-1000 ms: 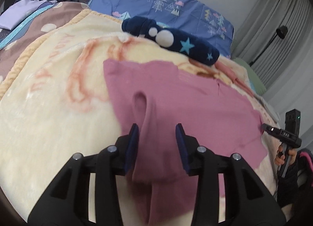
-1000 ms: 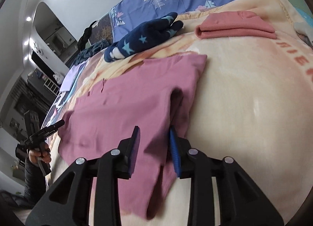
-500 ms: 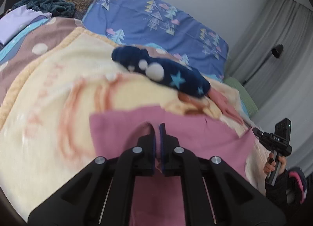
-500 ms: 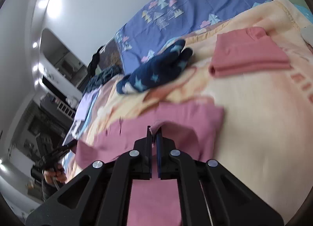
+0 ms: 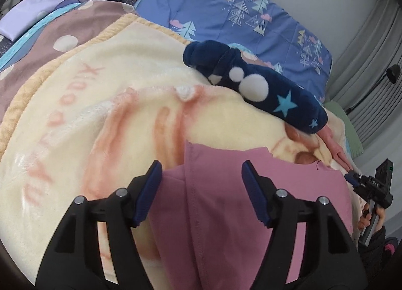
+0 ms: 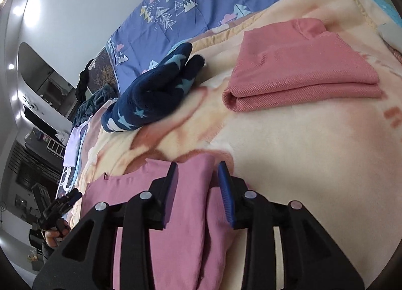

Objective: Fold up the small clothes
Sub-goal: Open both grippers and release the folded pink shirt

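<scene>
Mauve garment point(image 5: 226, 214): folded on the cream blanket point(image 5: 100, 119), lying under and between both sets of jaws
Left gripper point(image 5: 201, 189): jaws just opened wide, pads clear of the cloth
Right gripper point(image 6: 197, 189): jaws just parted, nothing gripped
Navy starred garment point(image 6: 150, 96): beyond the jaws

Pink lettering on the cream blanket point(image 5: 75, 119) appears upside down and cannot be read.

A cream fleece blanket point(image 5: 105, 124) with pink lettering covers the bed, backed by a blue quilt point(image 5: 226, 11) printed with trees and clouds, beside grey pleated curtains point(image 5: 371, 63), a black lamp point(image 5: 393, 74) and a lilac cloth point(image 5: 27, 13).
</scene>
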Motion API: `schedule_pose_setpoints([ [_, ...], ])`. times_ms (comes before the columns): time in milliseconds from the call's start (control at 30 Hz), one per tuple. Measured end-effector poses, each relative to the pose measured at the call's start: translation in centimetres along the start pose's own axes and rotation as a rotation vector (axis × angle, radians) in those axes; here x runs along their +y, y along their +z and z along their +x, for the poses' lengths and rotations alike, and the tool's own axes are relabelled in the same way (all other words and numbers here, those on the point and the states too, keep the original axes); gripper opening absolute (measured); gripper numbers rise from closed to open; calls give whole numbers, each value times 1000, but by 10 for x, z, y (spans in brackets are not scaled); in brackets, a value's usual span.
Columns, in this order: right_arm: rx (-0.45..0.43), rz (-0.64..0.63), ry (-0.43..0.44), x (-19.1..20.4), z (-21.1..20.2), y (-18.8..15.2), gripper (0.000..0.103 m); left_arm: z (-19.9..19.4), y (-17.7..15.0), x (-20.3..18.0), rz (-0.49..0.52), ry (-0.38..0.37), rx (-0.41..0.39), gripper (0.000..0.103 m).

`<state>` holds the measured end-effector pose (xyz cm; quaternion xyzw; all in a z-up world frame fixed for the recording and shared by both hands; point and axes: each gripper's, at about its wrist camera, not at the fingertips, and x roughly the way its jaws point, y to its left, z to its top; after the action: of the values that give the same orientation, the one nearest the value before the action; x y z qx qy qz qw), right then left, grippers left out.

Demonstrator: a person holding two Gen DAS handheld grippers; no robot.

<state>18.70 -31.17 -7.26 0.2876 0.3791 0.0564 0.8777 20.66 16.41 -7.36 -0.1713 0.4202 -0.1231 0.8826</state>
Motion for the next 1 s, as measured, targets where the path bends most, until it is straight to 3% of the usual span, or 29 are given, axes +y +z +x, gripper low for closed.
schedule_pose_setpoints([
  [33,11,-2,0,-1,6,2,34,5,1,-2,14,4,6,64],
  [100,30,-11,-15,0,16,3,34,13,3,-5,36,22,20,50],
  [167,37,-32,-17,3,22,3,31,24,5,-6,57,38,48,8],
  [200,36,-56,-13,6,24,3,2,26,6,-7,66,46,54,2],
  [267,22,-112,-10,14,22,1,2,19,8,-9,75,42,20,2],
  [400,-98,-120,52,25,-12,9,2,-24,20,-21,98,-31,-112,2],
  [500,-134,-133,52,28,-20,23,2,-32,32,-30,132,-13,-148,2],
  [567,-126,-113,35,25,-10,29,3,-20,38,-28,123,13,-138,2],
  [633,-72,-86,2,16,11,30,4,4,38,-22,124,57,-80,4],
  [700,-3,-45,-66,2,31,25,14,27,29,-13,116,128,-28,7],
  [767,30,-2,-73,-12,37,14,16,36,19,-4,103,146,6,24],
  [833,1,1,-51,-18,25,5,19,25,13,-4,107,150,-24,34],
  [900,-22,-14,-53,-21,9,-3,24,7,9,-15,156,164,-71,36],
  [1000,-30,-34,-54,-26,-6,-10,28,-24,-4,-53,256,100,-110,46],
])
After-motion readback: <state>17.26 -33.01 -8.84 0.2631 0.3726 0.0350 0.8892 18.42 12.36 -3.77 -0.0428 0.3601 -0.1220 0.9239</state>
